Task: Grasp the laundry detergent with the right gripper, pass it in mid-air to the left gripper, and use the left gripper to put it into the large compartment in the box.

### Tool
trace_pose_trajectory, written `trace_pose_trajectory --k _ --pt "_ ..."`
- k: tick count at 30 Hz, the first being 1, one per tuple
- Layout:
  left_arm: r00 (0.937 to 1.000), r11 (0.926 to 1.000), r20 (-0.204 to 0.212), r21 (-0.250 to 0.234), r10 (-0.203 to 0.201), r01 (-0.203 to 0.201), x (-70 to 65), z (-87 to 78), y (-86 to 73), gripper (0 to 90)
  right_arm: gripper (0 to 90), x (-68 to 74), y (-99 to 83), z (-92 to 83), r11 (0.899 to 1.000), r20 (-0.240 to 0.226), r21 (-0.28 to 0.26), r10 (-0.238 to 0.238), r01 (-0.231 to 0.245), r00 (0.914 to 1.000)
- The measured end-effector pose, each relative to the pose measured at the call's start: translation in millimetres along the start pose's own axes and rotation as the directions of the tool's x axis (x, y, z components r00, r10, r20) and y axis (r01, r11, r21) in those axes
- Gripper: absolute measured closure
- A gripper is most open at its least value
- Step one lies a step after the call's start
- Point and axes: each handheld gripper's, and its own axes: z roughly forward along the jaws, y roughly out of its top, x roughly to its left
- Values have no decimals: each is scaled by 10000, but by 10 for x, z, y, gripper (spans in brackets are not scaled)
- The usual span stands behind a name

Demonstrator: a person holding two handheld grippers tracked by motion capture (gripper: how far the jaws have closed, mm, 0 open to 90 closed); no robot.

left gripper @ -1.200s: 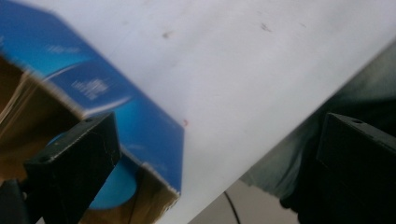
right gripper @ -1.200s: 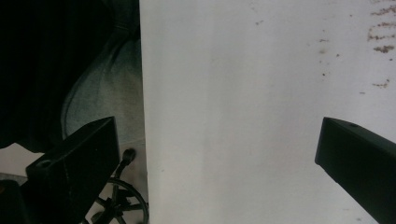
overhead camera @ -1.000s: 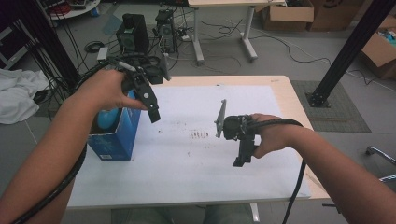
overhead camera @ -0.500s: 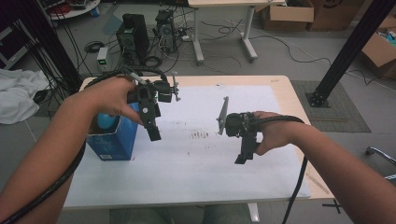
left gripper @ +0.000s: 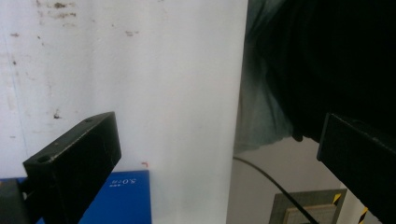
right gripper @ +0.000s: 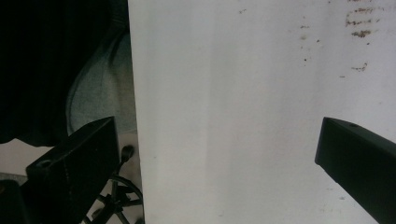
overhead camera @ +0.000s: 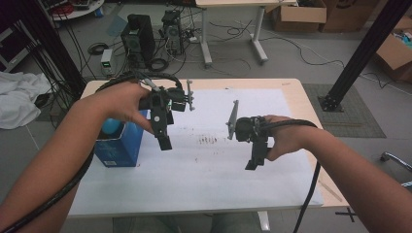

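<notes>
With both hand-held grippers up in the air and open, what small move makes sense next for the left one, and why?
Probably lower the left hand-held gripper toward the blue box. It hangs open beside the box's right edge, holding nothing, above the white table sheet; the box is the nearest thing to it. The right hand-held gripper is also open.

We look into a lab or workshop: black desktop computer towers (overhead camera: 137, 34) stand on the grey floor among loose cables (overhead camera: 228, 34), brown cardboard boxes (overhead camera: 297, 17) sit behind, and a black metal frame post (overhead camera: 362, 53) rises beside the wooden counter (overhead camera: 301, 99).
</notes>
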Motion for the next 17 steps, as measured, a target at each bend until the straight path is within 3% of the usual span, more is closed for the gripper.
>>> trace_pose_trajectory --k 5,17 --pt "9995 9995 27 105 304 -304 -38 38 79 1 0 -12 17 10 10000 -9 20 -24 24 10000" --pt "9997 9997 18 -15 241 -241 -10 49 40 1 0 -27 27 18 10000 -23 38 -30 30 10000"
